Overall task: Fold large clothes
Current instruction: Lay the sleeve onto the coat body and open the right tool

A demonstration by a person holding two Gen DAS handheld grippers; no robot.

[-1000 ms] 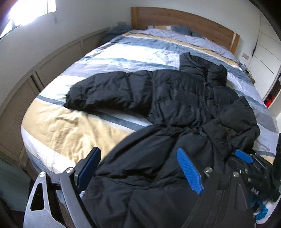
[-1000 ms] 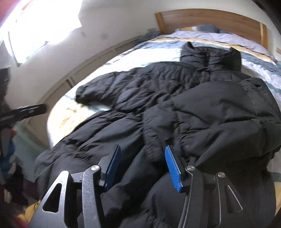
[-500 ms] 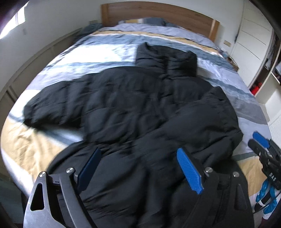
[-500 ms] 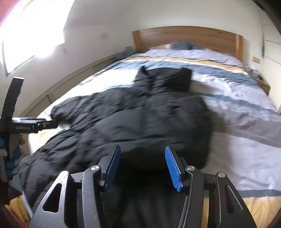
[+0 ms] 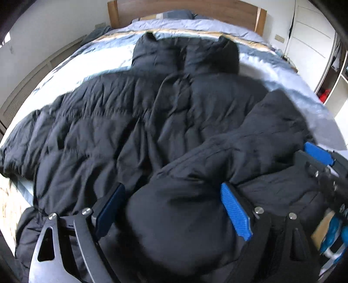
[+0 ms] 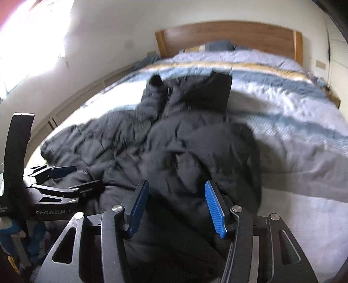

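Observation:
A black puffer coat (image 5: pixel 130 122) lies face up on the bed, collar (image 5: pixel 184 56) toward the headboard. One sleeve (image 5: pixel 21 139) stretches out to the left; the other sleeve (image 5: pixel 250 139) is folded across the body. My left gripper (image 5: pixel 171 189) hangs open low over the coat, and the folded sleeve's bulging end sits between its blue pads (image 5: pixel 235 211). My right gripper (image 6: pixel 175 184) is open too, just above the coat (image 6: pixel 134 135) near its right edge. Each gripper shows in the other's view: the right gripper (image 5: pixel 317 152) and the left gripper (image 6: pixel 65 174).
The striped duvet (image 6: pixel 282 122) covers a wide bed with a wooden headboard (image 5: pixel 184 10). A panelled wall (image 5: pixel 32 87) runs along the left side, under a bright window (image 6: pixel 32 43). White wardrobe doors (image 5: pixel 315 32) stand at the right. Bare duvet (image 6: pixel 304 217) lies right of the coat.
Both grippers have swept to the right along the coat's lower part and come down closer to it. Their jaws kept the same width. The coat has not shifted.

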